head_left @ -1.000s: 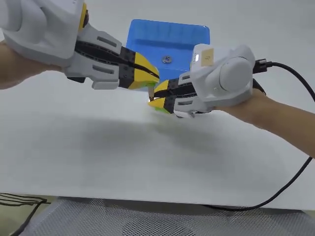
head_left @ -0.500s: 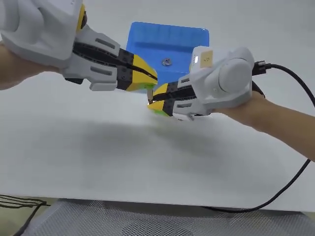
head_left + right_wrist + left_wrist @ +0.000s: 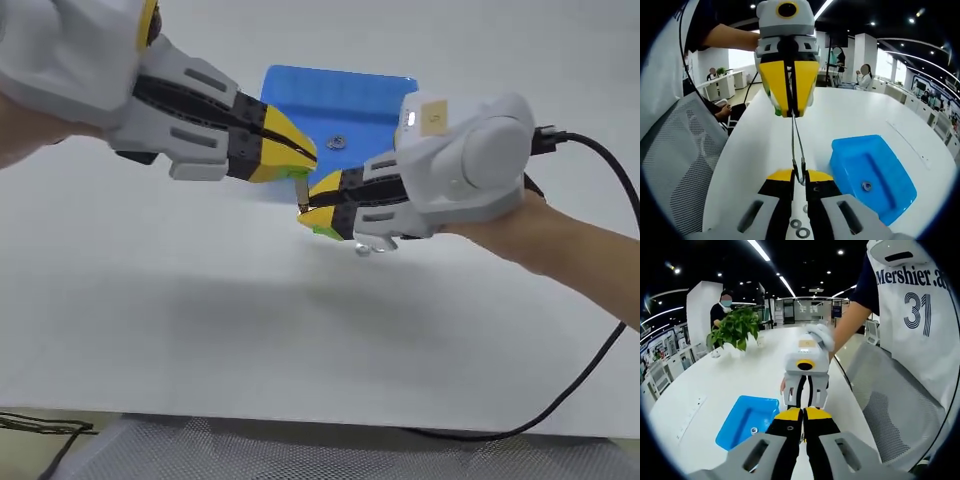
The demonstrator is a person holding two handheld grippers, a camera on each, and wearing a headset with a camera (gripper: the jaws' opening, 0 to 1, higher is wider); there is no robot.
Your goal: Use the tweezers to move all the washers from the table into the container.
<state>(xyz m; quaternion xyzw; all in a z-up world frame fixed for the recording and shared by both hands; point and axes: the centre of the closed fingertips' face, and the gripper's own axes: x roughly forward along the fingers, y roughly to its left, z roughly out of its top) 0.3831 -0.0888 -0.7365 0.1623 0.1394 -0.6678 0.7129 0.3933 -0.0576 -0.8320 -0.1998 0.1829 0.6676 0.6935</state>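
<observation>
Two grippers meet tip to tip above the white table (image 3: 200, 300), just in front of one blue container (image 3: 340, 75). One pair of tweezers (image 3: 796, 145) spans the short gap between them.

Left gripper (image 3: 303, 167), entering from the upper left of the head view: jaws pressed together on one end of the tweezers.

Right gripper (image 3: 306, 205), entering from the right: jaws nearly together, with the other end of the tweezers in the narrow slot between them. Whether they pinch it cannot be told.

Long axis of the tweezers: along the line from one gripper's jaws to the other's, down the midline of the right gripper view. The two thin arms lie close together at the left gripper and spread slightly toward the right gripper.

Three washers are visible: one washer (image 3: 867, 186) on the floor of the container, and two washers (image 3: 799, 228) touching each other on the table, below the right gripper's jaws.
</observation>
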